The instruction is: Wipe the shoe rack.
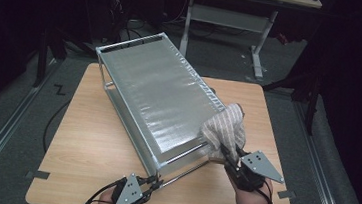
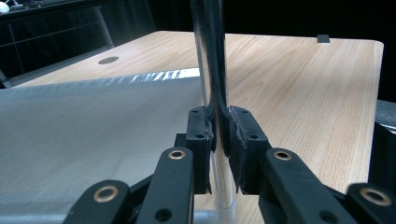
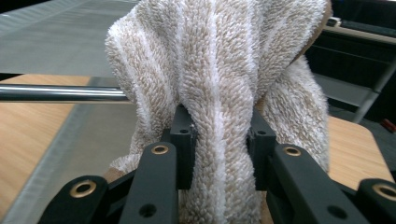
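We see the table [image 1: 89, 143] filling the middle of the high view, a light wood top. On it the rack [image 1: 155, 92] runs from the upper left toward the lower right of that view, its silvery mesh shelf on thin metal rods. The towel [image 1: 225, 129], beige with pale stripes, sits bunched at the rack's right near corner, just right of centre in the high view, draped against the shelf edge and a rod. Our right gripper [image 1: 229, 157] reaches up from the lower right of the high view and pinches the towel, a thick fold squeezed between its jaws. Our left gripper [image 1: 154, 181], at the bottom centre of the high view, is pressed tight on the post [image 2: 215, 84] at the rack's near corner, an upright shiny bar.
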{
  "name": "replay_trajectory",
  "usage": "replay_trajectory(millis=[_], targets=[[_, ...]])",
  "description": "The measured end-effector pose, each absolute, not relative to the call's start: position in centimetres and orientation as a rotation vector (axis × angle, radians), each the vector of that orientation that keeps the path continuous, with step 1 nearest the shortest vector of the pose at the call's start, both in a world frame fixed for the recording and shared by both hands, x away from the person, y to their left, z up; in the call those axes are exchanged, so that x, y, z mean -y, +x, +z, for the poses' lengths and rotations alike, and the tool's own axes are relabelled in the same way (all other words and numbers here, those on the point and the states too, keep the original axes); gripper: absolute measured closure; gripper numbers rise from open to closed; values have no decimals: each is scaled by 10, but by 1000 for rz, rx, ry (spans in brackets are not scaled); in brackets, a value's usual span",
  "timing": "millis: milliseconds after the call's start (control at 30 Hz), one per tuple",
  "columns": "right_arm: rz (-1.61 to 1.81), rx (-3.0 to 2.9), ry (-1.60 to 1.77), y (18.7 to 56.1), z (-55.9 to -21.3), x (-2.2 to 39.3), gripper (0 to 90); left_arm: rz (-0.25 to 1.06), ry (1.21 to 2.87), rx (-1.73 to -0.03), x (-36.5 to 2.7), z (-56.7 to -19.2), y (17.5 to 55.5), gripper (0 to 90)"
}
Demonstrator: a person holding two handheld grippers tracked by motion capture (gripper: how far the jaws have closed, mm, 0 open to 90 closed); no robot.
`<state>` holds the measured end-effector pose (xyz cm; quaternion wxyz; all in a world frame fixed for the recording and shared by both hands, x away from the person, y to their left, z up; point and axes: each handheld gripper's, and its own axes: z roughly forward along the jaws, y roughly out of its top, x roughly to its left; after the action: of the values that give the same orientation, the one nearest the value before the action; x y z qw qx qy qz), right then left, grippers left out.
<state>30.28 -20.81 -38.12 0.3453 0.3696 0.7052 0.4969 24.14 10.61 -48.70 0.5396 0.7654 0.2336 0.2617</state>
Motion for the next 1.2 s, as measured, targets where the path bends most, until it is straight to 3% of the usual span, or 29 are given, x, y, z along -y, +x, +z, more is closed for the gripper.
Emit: replay_trajectory(millis=[833,1200], targets=[[1413,-2064,575,238,-379,121,709,625,1818,-560,-106,-487,243,788],[1407,-2059,579,240,-379,123,710,625,1819,-558,-105,-487,243,788]])
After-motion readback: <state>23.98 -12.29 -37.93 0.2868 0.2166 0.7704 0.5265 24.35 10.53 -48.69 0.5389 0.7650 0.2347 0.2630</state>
